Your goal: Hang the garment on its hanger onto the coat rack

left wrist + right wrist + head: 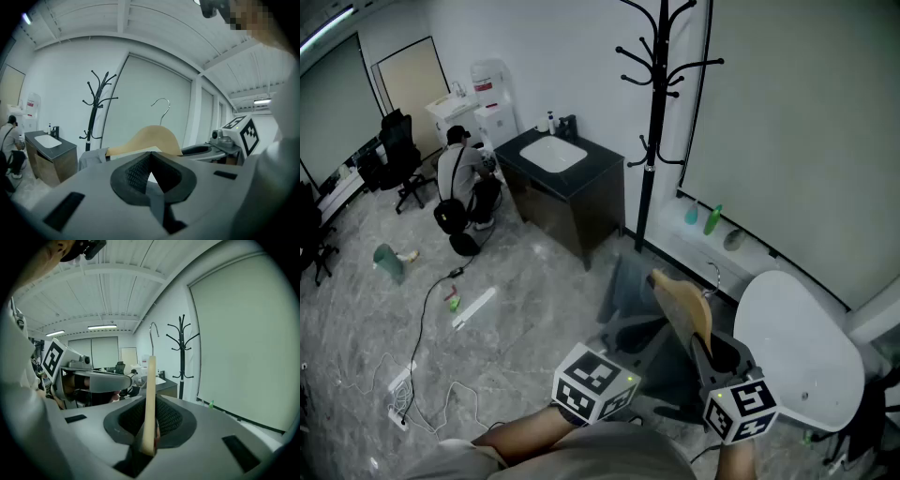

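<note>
The coat rack (654,112) is standing well ahead of both grippers and rising above them, with its arms fanning out at several heights. Just in front of the tools, the grey garment (628,330) is draping off the wooden hanger (686,305), which is sitting between the two grippers and reaching forward from the right one.

The right gripper (150,413) is pinching the hanger edge-on, its jaws pressing on the flat wood, with the wire hook (150,338) sticking up beyond the tips. The left gripper (150,159) is holding its jaws pressed together at the tips, and it seems to be nipping a fold of the garment, though its view is not making that certain.

The step in hand, as I judge it, is carrying the load up to the rack. To do it well, the right gripper should be keeping the hook upright and turned toward a free arm, lifting it above that arm before lowering. The left should only be steadying the cloth so it is not sliding off the shoulders.

Counting: one coat rack, one garment, one hanger with one hook, two grippers.
</note>
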The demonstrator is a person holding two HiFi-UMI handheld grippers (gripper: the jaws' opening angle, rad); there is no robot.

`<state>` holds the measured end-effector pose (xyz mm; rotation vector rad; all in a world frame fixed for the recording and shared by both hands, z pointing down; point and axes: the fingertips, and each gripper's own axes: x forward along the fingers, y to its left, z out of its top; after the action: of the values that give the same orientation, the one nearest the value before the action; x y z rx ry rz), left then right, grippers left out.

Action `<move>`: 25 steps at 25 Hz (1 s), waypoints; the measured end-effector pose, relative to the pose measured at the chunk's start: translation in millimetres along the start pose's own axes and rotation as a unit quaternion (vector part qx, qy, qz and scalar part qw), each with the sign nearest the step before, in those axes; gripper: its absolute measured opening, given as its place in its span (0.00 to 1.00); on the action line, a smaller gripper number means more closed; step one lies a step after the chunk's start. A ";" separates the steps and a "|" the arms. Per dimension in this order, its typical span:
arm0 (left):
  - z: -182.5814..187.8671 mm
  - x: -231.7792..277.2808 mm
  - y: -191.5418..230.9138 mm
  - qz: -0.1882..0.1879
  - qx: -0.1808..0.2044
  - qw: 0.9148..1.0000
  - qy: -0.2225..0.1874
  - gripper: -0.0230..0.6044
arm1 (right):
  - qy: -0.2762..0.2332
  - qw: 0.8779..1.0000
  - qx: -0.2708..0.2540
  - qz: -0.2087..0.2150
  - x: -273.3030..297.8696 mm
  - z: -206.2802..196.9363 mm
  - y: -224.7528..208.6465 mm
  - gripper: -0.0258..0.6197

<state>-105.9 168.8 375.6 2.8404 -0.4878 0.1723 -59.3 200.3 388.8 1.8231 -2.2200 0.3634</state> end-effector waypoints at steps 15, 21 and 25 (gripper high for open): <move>-0.1 6.2 -15.9 0.011 0.009 1.000 -0.005 0.04 | 0.000 1.000 -0.008 0.008 -10.1 -7.3 -8.9 0.14; -5.4 9.5 -25.2 0.011 0.007 1.000 0.001 0.04 | 0.000 1.000 0.004 0.006 -19.1 -11.4 -15.7 0.14; -9.3 16.1 -30.4 0.011 0.006 1.000 0.006 0.04 | -0.003 1.000 0.008 0.004 -23.7 -12.9 -25.1 0.14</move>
<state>-81.1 194.0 380.2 2.8450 -0.5184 0.1968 -29.8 221.9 393.7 1.8250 -2.2357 0.3794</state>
